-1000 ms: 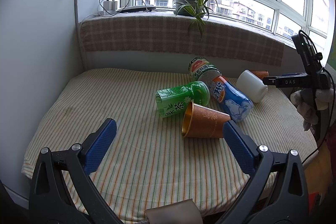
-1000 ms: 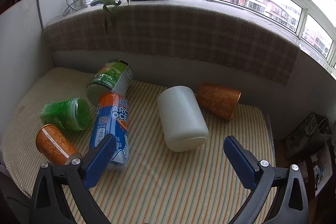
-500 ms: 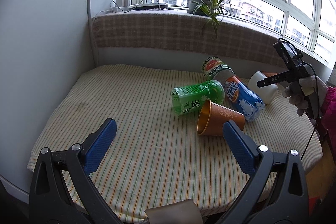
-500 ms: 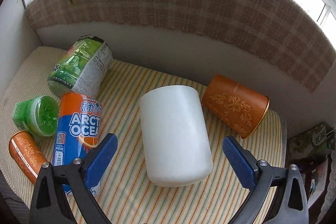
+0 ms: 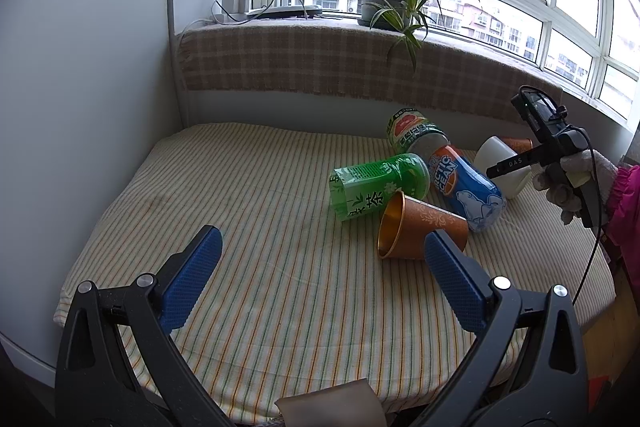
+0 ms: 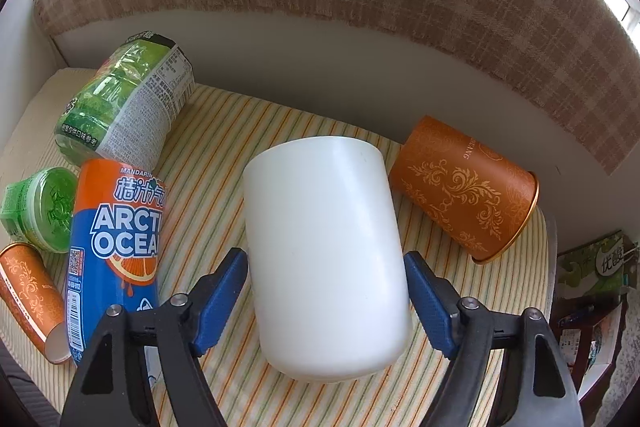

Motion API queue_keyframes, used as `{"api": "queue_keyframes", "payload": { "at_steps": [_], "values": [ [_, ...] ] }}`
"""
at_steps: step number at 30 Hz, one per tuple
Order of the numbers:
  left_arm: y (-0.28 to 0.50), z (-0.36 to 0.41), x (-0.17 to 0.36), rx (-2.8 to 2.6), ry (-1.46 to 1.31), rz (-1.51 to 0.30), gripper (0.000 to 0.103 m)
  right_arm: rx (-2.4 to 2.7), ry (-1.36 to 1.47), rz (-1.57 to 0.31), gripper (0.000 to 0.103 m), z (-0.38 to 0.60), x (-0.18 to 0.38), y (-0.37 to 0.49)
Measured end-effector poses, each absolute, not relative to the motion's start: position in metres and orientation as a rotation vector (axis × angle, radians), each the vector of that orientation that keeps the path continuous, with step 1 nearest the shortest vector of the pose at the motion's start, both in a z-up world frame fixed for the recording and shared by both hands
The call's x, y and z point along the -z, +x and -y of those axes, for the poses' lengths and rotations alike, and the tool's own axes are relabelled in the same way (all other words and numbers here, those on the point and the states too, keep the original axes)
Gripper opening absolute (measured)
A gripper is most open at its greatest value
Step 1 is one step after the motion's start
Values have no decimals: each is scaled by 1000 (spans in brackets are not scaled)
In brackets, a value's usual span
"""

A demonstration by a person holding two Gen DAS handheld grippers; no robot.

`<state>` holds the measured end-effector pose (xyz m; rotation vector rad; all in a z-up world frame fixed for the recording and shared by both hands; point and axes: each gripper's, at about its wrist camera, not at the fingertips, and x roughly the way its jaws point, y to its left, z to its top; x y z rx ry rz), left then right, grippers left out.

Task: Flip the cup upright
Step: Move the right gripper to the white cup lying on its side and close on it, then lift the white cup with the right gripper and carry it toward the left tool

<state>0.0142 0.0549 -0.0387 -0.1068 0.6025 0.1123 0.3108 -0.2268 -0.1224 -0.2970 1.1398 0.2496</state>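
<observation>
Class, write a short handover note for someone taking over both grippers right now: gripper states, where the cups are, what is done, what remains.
Right gripper: jaws straddle the white cup, pads at its sides; firm grip unclear.
Left gripper: open, empty, above the striped cloth.
White cup lies on its side; orange cups and also lie down among bottles.
Done: approach. Left: close, lift, stand the white cup upright.
</observation>
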Motion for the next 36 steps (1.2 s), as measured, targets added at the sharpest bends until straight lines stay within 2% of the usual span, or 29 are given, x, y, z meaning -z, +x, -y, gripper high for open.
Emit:
{"api": "queue_keyframes", "payload": {
  "at_steps": [12, 26, 31, 36],
  "values": [
    [13, -54, 38, -108, -105, -600, 103, -244, -262, -1085, 77, 229, 117, 273],
    [7, -36, 41, -64, -109, -606, 103, -254, 56, -975, 77, 262, 54, 174],
    [8, -28, 43, -40, -108, -616, 103, -292, 193, -1016, 78, 263, 62, 127],
    [7, -25, 43, -23, -115, -620, 103, -330, 362, -1092, 78, 254, 95, 104]
  ]
}}
